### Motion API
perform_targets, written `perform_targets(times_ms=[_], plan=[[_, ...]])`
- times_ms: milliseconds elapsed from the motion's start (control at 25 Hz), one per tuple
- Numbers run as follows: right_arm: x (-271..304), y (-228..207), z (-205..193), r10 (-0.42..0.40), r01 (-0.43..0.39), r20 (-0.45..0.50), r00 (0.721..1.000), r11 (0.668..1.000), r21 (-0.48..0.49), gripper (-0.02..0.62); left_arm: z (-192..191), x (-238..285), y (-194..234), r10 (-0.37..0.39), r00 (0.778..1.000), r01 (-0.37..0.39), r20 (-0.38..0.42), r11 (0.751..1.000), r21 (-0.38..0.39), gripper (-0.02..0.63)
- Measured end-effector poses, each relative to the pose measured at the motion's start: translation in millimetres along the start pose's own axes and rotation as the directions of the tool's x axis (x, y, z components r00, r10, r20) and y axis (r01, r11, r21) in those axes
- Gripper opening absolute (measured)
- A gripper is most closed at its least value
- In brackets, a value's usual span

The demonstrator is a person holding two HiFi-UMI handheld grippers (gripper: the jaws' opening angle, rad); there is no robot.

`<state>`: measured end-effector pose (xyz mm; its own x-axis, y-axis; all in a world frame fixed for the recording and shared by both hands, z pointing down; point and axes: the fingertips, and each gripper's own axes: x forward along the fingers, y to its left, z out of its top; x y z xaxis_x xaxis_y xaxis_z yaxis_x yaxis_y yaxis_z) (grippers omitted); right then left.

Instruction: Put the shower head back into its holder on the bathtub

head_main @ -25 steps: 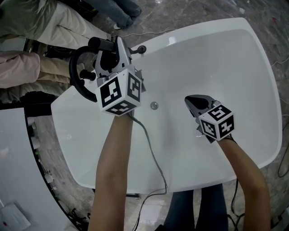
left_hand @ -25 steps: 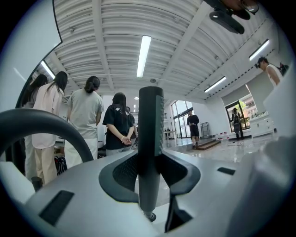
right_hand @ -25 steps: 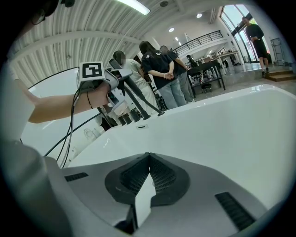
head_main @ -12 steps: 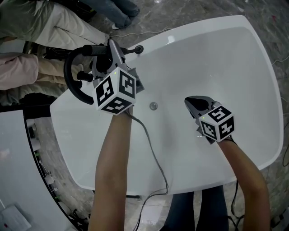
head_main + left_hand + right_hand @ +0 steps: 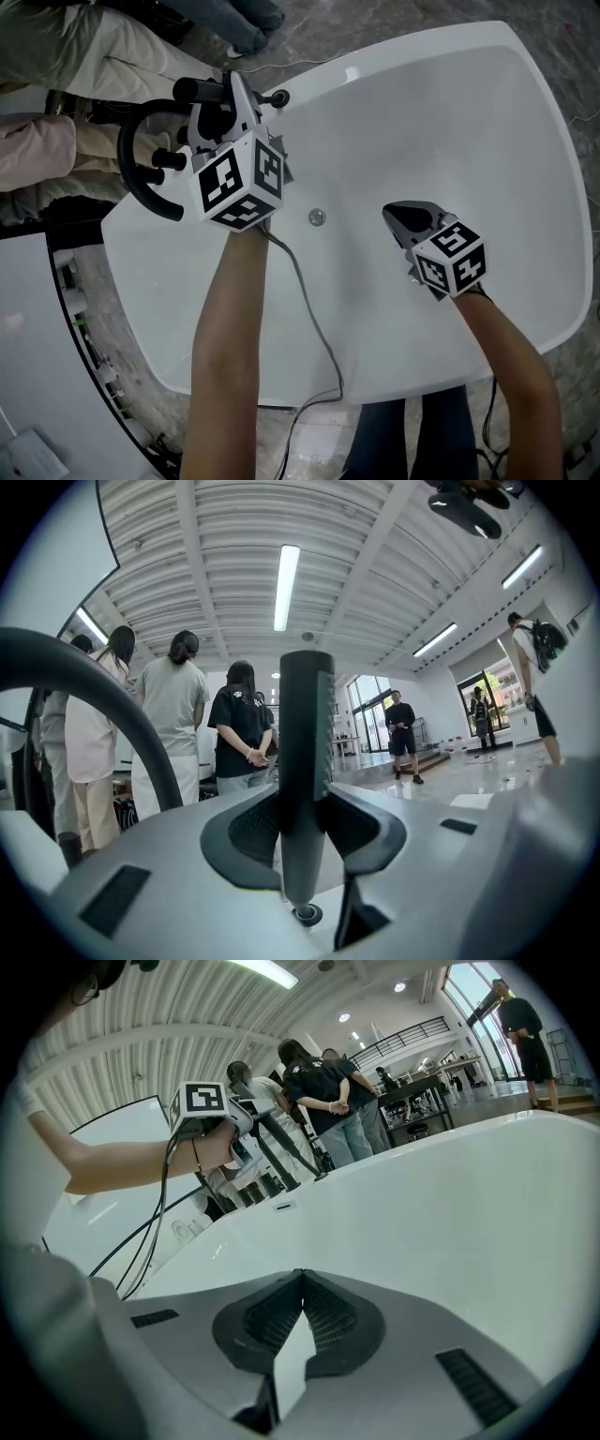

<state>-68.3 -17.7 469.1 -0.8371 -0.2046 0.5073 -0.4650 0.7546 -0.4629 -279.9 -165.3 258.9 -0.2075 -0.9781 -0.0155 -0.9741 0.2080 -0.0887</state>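
At the far left, beyond the bathtub's (image 5: pixel 164 309) rim, people (image 5: pixel 94 56) stand close by, so there is little free room on that side. A black hose (image 5: pixel 131 178) loops outward over the rim edge, between the tub and those people. The left gripper (image 5: pixel 236 98) is at the tub's upper-left corner, right over the rim, pointing level. Its jaws are partly spread and pinch the shower head (image 5: pixel 206 92). In the left gripper view the dark handle (image 5: pixel 307 724) stands upright between the pads (image 5: pixel 258 829), which press on it from both sides, and the hose (image 5: pixel 112 705) arcs away at the left. Just beside the gripper tip, a dark round fitting (image 5: pixel 278 97) sits on the rim; whether it is the holder cannot be told. A grey cable (image 5: pixel 309 300) trails from this gripper down across the basin to the near edge.

The middle of the basin is bare and white apart from a small metal drain (image 5: pixel 317 217). Further right, the right gripper (image 5: pixel 394 214) hangs over the open basin, well apart from every rim, tilted downward. Its jaws are pressed together at the tips with nothing between them (image 5: pixel 300 1283). To its right lies bare basin wall up to the tub's right edge.
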Motion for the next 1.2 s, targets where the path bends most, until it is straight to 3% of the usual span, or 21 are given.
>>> perform_targets(times_ms=[680,1200], plan=[[3,-9,-15,0.005,-0.005,-0.006,1.000,1.000,0.010,0.006,-20,18,-3,-0.033,0.998,0.035,-0.048,0.999,0.035,0.126],[3,-14,-22,0.008,-0.008,-0.002,1.000,1.000,0.015,0.006,-31,28,3,-0.019,0.997,0.017,-0.081,1.000,-0.026,0.126]])
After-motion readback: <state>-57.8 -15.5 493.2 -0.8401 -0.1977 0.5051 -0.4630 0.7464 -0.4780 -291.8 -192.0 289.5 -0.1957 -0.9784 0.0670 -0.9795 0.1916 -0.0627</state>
